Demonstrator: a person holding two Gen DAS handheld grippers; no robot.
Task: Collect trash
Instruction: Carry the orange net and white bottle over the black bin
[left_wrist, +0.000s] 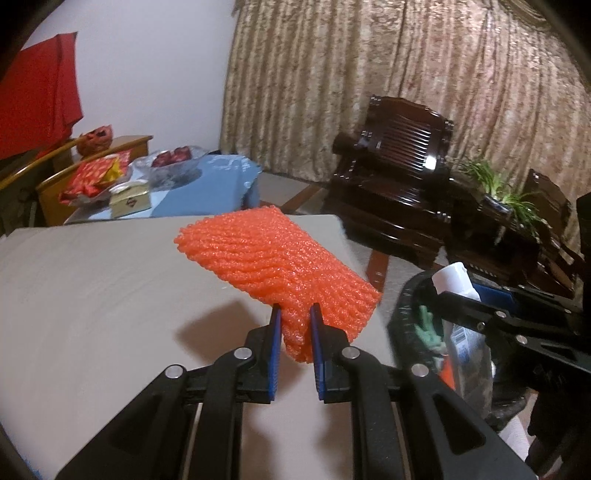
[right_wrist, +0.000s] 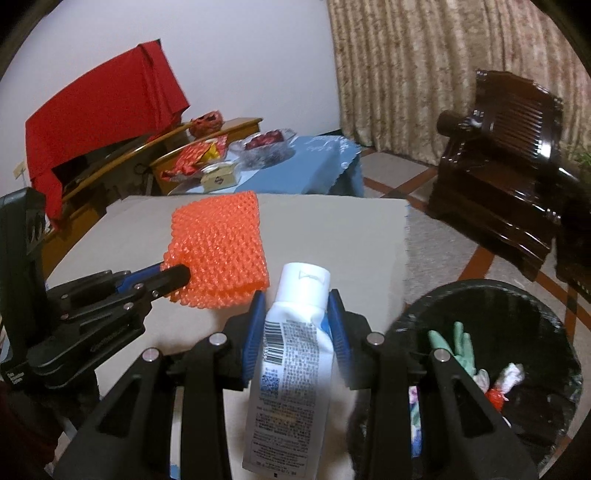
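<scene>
My left gripper (left_wrist: 295, 314) is shut on an orange foam net sleeve (left_wrist: 280, 266) and holds it above the grey table (left_wrist: 92, 295). The sleeve also shows in the right wrist view (right_wrist: 221, 251), pinched by the left gripper (right_wrist: 177, 275). My right gripper (right_wrist: 295, 299) is shut on a white squeeze tube (right_wrist: 291, 365), cap pointing away, near the table's right edge. The tube shows in the left wrist view (left_wrist: 458, 291) too. A black trash bin (right_wrist: 546, 406) stands beside the table at the right, with a green glove (right_wrist: 458, 343) and wrappers inside.
A dark wooden armchair (left_wrist: 399, 177) and a potted plant (left_wrist: 495, 188) stand beyond the bin. A blue-clothed table (right_wrist: 295, 170) with a glass bowl, a box and red wrappers lies behind the grey table. A red cloth (right_wrist: 103, 107) hangs at the left wall.
</scene>
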